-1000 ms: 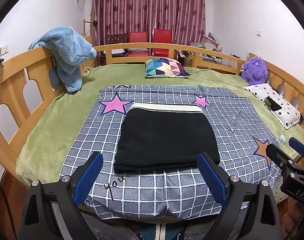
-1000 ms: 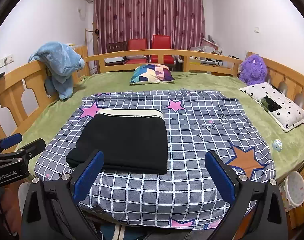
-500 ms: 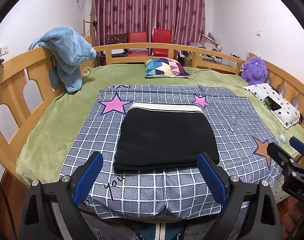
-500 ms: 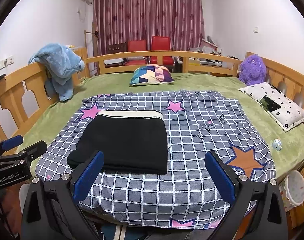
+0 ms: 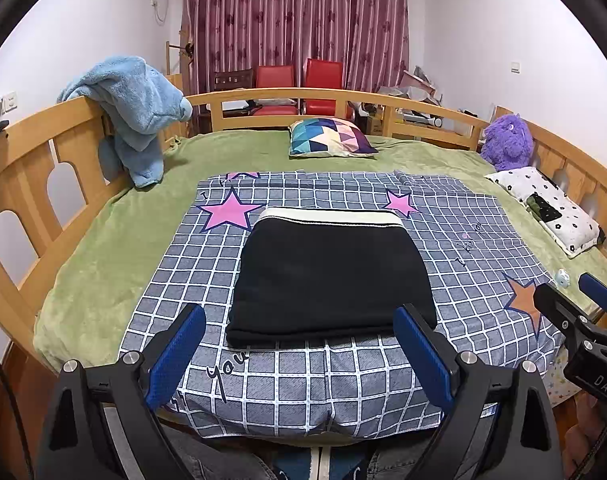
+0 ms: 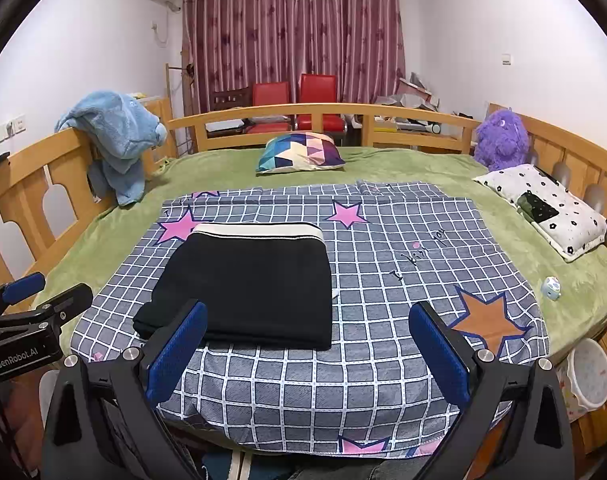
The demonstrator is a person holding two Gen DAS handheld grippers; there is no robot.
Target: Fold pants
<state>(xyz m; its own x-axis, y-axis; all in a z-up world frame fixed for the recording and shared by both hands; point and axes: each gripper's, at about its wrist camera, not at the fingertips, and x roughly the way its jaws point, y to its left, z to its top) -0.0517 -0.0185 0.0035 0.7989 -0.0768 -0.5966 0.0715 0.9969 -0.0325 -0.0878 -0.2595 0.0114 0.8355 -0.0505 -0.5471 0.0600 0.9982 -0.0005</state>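
**Folded pants on the checked sheet, both grippers off the cloth**

While both grippers hang at the near edge of the bed, the black pants (image 5: pixel 329 276) lie folded into a compact rectangle on the grey checked sheet (image 5: pixel 455 240). Cream waistband (image 5: pixel 327 218) at the far end, fold edge toward the camera. Pants sit flat, left of centre on the sheet as the right wrist view shows them (image 6: pixel 247 280).

Left gripper (image 5: pixel 299 350): jaws spread wide, nothing between them. Blue pads (image 5: pixel 175 356) sit low in the left wrist view, in front of the pants' near edge, not touching the cloth. Its body also shows at the left border of the right wrist view, lettered "GenRobot.AI".

Right gripper (image 6: pixel 307 350): likewise spread wide and empty. Left pad overlaps the pants' near corner in view; contact cannot be told. Right pad stands over bare sheet near the orange star (image 6: pixel 489 320).

Surroundings:
- Green blanket (image 5: pixel 115 236) under the sheet, wooden bed rail (image 5: pixel 27 152) around it.
- Blue fleece (image 5: pixel 137 112) draped over the left rail.
- Patterned cushion (image 5: pixel 329 136) at the far end of the bed.
- Purple plush toy (image 5: pixel 507 142) at the right rail, with a white dotted pillow (image 5: pixel 551 208) just beside it.
- Small pale object (image 6: pixel 550 287) on the blanket right of the sheet; too small to identify.
- Two red chairs (image 6: pixel 295 96) before the maroon curtain (image 6: pixel 291 28).
- Pink stars (image 5: pixel 231 212) printed on the sheet flank the waistband.
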